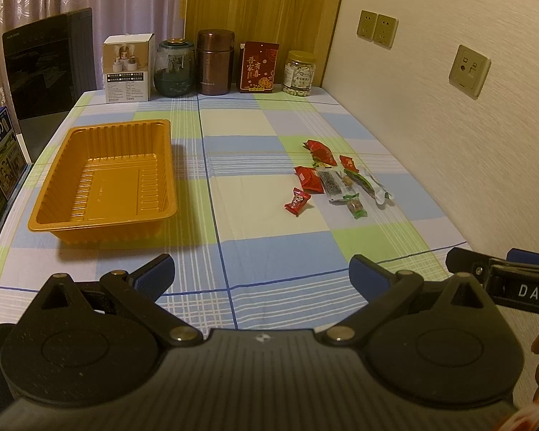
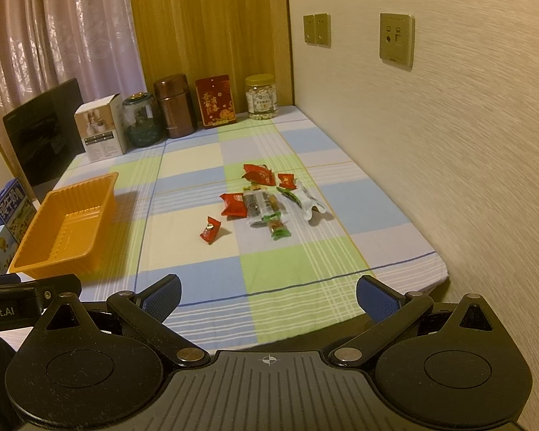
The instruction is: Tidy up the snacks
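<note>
I see both claws hanging above the near edge of the desk point(image 1: 269, 186), which wears a checked cloth. My left claw point(image 1: 261, 276) is spread wide with nothing between its blue pads, and my right claw point(image 2: 268, 296) is just as wide and just as empty. The orange tray point(image 1: 104, 179) sits on the cloth with nothing inside it. To the right of the tray, well apart from it, lies the heap of snacks point(image 1: 337, 176): red and green wrappers and a clear packet, most of them touching or overlapping. One small red candy point(image 1: 297, 202) lies by itself on the tray side of the heap. Beyond the tray, along the far edge of the desk, stand a white box point(image 1: 127, 68), a dark glass jar point(image 1: 173, 68), a brown flask point(image 1: 214, 61), a red box point(image 1: 258, 67) and a jar of nuts point(image 1: 299, 73).
</note>
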